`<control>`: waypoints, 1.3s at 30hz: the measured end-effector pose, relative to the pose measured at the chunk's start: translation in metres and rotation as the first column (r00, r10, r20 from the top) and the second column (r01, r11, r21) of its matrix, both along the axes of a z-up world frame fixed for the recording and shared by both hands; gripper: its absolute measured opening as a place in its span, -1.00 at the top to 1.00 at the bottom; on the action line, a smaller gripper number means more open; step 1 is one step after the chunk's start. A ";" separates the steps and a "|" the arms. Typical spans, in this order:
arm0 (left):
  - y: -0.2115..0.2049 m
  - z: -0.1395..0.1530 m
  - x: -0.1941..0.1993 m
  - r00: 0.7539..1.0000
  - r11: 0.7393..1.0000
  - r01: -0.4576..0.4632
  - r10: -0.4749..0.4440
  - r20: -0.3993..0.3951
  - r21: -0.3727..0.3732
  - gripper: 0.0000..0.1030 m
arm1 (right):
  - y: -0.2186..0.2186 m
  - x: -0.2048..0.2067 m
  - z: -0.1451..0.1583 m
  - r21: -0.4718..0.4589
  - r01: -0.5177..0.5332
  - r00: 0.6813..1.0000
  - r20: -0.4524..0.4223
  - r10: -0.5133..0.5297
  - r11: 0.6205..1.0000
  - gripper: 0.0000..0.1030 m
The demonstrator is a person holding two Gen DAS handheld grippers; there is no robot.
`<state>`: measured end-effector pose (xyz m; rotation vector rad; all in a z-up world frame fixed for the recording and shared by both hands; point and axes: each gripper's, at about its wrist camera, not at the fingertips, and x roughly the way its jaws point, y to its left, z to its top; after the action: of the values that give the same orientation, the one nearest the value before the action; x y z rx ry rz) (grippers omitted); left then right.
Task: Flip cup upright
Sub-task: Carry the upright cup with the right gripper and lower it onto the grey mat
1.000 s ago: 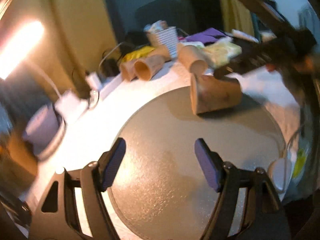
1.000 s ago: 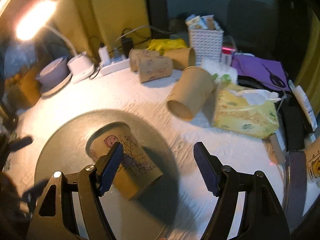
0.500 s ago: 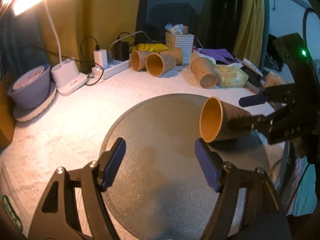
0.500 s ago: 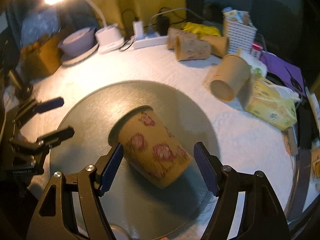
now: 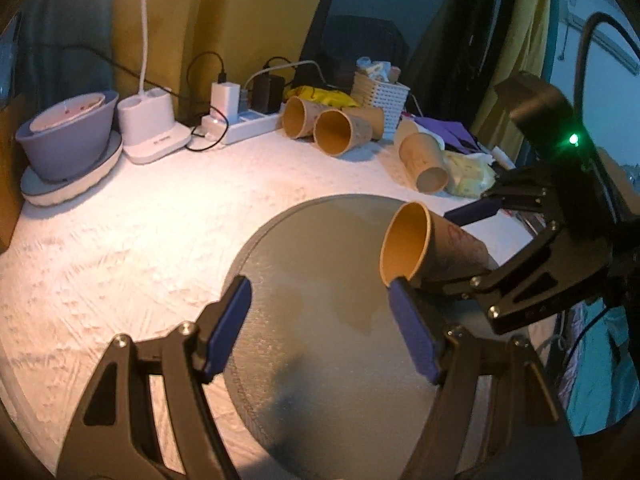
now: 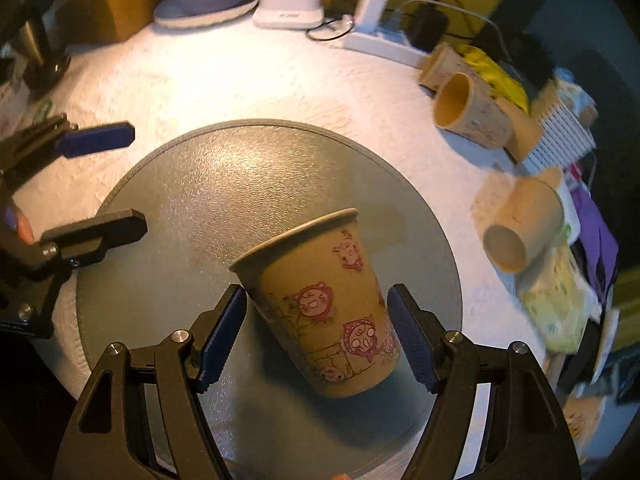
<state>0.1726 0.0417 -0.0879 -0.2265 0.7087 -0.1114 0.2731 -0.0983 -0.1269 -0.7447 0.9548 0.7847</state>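
Note:
A tan paper cup with pink cartoon prints is held on its side above the round grey mat. My right gripper is shut on its lower body, rim pointing away. In the left wrist view the cup hangs tilted over the mat, its open mouth facing the camera, with the right gripper clamped around it. My left gripper is open and empty, low over the mat; it shows at the left in the right wrist view.
Several more paper cups lie on their sides at the table's back, one beside a yellow tissue pack. A white basket, power strip, lamp base and purple bowl line the back edge.
The right gripper has closed on the cup and lifted it off the mat, tilting it. The left gripper has pulled back and to the left.

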 end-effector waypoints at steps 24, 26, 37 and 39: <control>0.027 -0.021 0.009 0.996 0.992 -0.031 0.021 -0.083 -0.124 -0.41 | 0.057 0.021 -0.010 -0.105 -0.119 0.993 -0.017 0.118 0.987 -0.41; 0.025 -0.019 0.009 0.997 0.993 -0.034 0.025 -0.080 -0.114 -0.41 | 0.053 0.021 -0.004 -0.067 -0.097 0.995 -0.004 0.097 0.993 -0.41; 0.006 -0.003 0.001 0.999 0.999 -0.030 0.028 -0.038 -0.044 -0.41 | -0.002 0.010 0.028 0.323 0.053 0.998 0.020 -0.063 0.945 -0.41; 0.002 0.000 -0.001 0.999 0.999 -0.029 0.028 -0.035 -0.031 -0.41 | -0.015 0.008 0.028 0.409 0.082 0.996 0.006 -0.093 0.909 -0.41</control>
<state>0.1721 0.0440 -0.0879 -0.2688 0.7379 -0.0915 0.2808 -0.1130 -0.0986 -0.3425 0.7598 0.8588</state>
